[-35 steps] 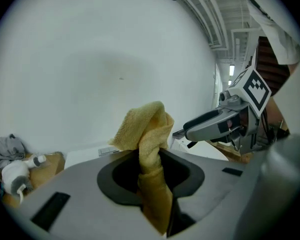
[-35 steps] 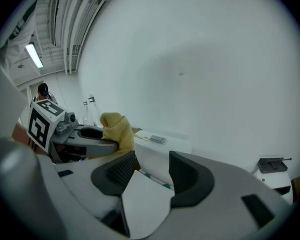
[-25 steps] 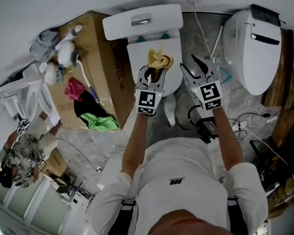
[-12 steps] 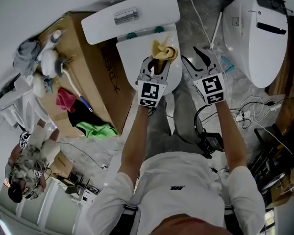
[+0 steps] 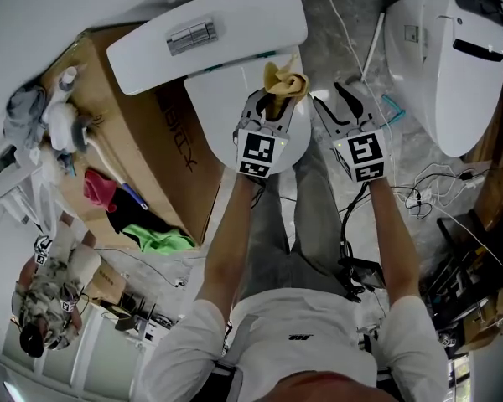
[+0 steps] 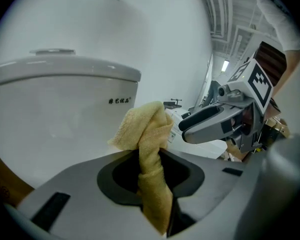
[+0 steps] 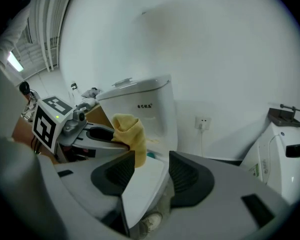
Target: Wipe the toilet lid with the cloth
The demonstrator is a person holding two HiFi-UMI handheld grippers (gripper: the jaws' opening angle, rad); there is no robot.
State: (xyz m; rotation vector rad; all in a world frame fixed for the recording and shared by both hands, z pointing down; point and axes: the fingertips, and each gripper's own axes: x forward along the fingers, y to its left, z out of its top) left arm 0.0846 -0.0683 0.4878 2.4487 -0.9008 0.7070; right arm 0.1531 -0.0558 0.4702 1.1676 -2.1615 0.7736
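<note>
A yellow cloth [image 5: 282, 82] sticks up from my left gripper [image 5: 270, 107], which is shut on it above the white toilet lid [image 5: 222, 99]. In the left gripper view the cloth [image 6: 146, 149] hangs bunched between the dark jaws, with the tank [image 6: 55, 109] behind. My right gripper [image 5: 345, 107] stands open beside the lid's right edge, nothing between its fingers. The right gripper view shows the lid's edge [image 7: 140, 189] below the open jaws, and the cloth [image 7: 127, 134] held off to the left.
The white tank [image 5: 205, 32] sits behind the lid. A brown cardboard box [image 5: 117, 141] with rags and bottles stands at left. A second white toilet [image 5: 453, 57] is at right. Cables [image 5: 419, 199] lie on the floor. Another person [image 5: 46, 300] is at lower left.
The head view has shifted, so the toilet and box now sit lower and further left. Both grippers keep their places over the lid; the left one still holds the cloth.
</note>
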